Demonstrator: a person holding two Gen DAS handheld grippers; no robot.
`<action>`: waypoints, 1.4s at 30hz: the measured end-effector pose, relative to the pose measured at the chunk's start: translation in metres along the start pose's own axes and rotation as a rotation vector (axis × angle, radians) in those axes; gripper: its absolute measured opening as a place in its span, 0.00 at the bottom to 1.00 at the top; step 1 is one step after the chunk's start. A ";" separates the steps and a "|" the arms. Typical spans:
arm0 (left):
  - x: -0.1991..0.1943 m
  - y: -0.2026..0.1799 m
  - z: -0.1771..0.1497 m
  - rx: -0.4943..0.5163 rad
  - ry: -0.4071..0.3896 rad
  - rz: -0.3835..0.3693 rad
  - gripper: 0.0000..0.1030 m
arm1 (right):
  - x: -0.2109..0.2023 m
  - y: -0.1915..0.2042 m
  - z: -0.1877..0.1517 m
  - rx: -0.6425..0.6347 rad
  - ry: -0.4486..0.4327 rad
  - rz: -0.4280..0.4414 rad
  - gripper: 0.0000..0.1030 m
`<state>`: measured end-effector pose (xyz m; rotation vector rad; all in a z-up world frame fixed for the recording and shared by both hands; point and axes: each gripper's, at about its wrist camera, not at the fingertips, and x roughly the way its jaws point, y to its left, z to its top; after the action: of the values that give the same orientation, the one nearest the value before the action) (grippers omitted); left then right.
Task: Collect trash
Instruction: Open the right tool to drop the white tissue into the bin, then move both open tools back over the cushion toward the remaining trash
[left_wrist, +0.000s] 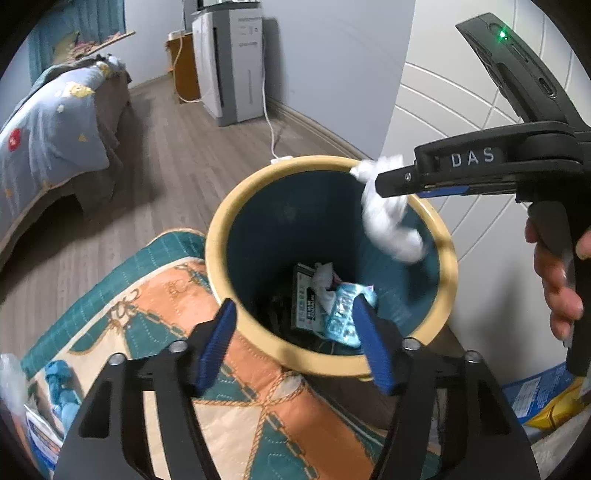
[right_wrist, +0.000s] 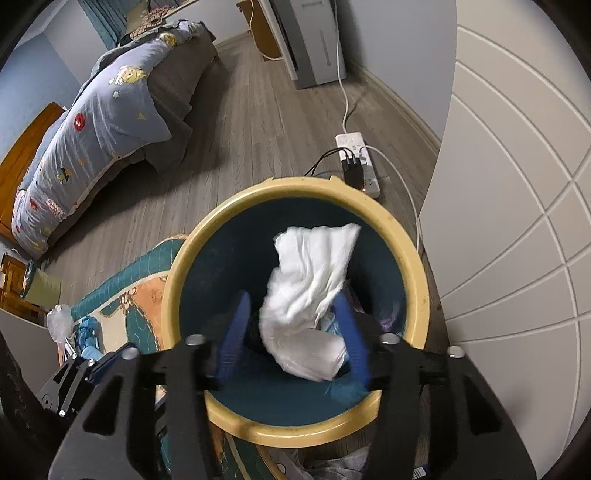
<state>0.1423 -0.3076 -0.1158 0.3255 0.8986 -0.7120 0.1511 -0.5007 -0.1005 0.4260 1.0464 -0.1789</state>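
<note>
A round bin with a yellow rim (left_wrist: 236, 206) and dark teal inside stands on the floor; it also shows in the right wrist view (right_wrist: 173, 273). Wrappers and papers (left_wrist: 332, 302) lie at its bottom. My right gripper (right_wrist: 295, 328) is over the bin mouth with its blue fingers (right_wrist: 236, 332) apart, and a crumpled white tissue (right_wrist: 310, 291) hangs loose between them, blurred. In the left wrist view the right gripper (left_wrist: 388, 184) reaches in from the right with the tissue (left_wrist: 391, 229) below its tip. My left gripper (left_wrist: 295, 343) is open and empty above the bin's near rim.
A patterned teal and orange rug (left_wrist: 155, 314) lies left of the bin, with blue and white trash (left_wrist: 55, 384) at its near corner. A power strip (right_wrist: 358, 162) with cables lies behind the bin. A white cabinet (right_wrist: 517, 221) stands right; a bed (left_wrist: 55, 129) left.
</note>
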 end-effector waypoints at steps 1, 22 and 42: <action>-0.001 0.001 -0.001 -0.003 -0.004 0.003 0.72 | -0.001 0.000 0.000 0.002 -0.002 -0.002 0.54; -0.124 0.064 -0.029 -0.080 -0.083 0.196 0.93 | -0.030 0.074 -0.005 -0.118 -0.069 0.005 0.94; -0.224 0.160 -0.115 -0.354 -0.144 0.352 0.95 | -0.070 0.170 -0.038 -0.325 -0.163 -0.047 0.94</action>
<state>0.0897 -0.0337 -0.0088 0.1095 0.7868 -0.2402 0.1439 -0.3351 -0.0128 0.0906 0.9053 -0.0814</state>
